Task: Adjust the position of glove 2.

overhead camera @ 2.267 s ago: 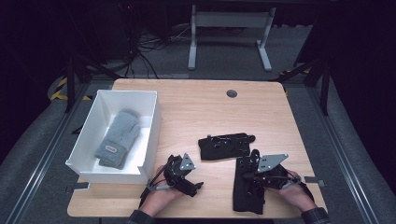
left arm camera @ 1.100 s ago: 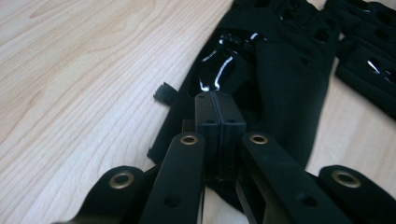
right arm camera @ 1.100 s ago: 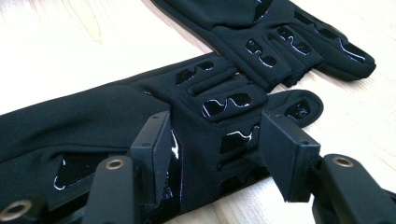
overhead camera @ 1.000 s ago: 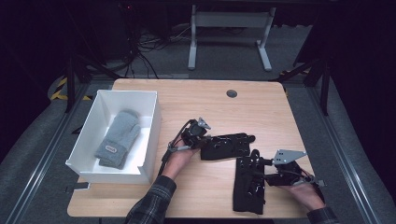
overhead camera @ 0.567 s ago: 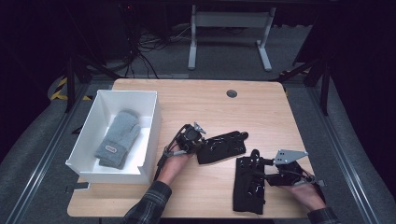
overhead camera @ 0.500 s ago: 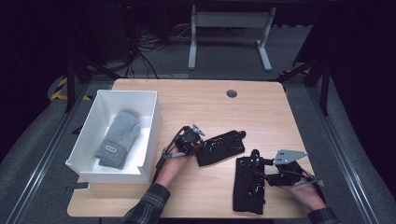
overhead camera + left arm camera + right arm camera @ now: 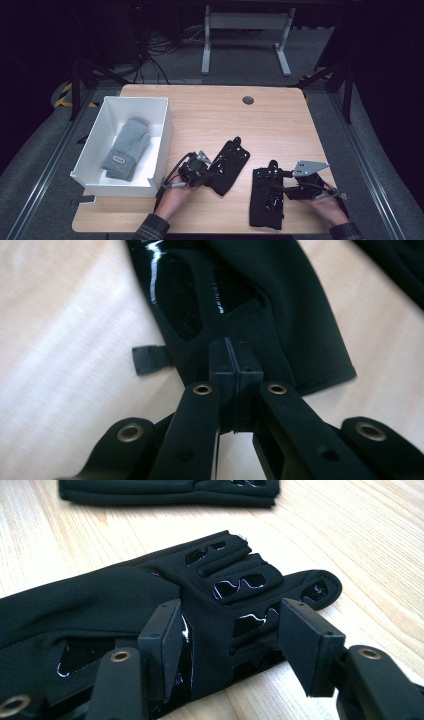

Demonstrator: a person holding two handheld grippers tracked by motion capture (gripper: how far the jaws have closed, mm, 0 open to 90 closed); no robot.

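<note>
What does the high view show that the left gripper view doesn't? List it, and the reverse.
High view: a white box holding a grey mitten, and the right gripper at a second black glove. Left gripper view: a small black tab by the cuff, jaws shut on the cuff edge. Both: the left gripper, its black glove, the wooden table.

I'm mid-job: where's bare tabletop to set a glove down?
Free: the far half of the wooden table, between the white box and the right edge, bare but for the grommet. Crowded: the near edge, with two black gloves and both claws.
</note>
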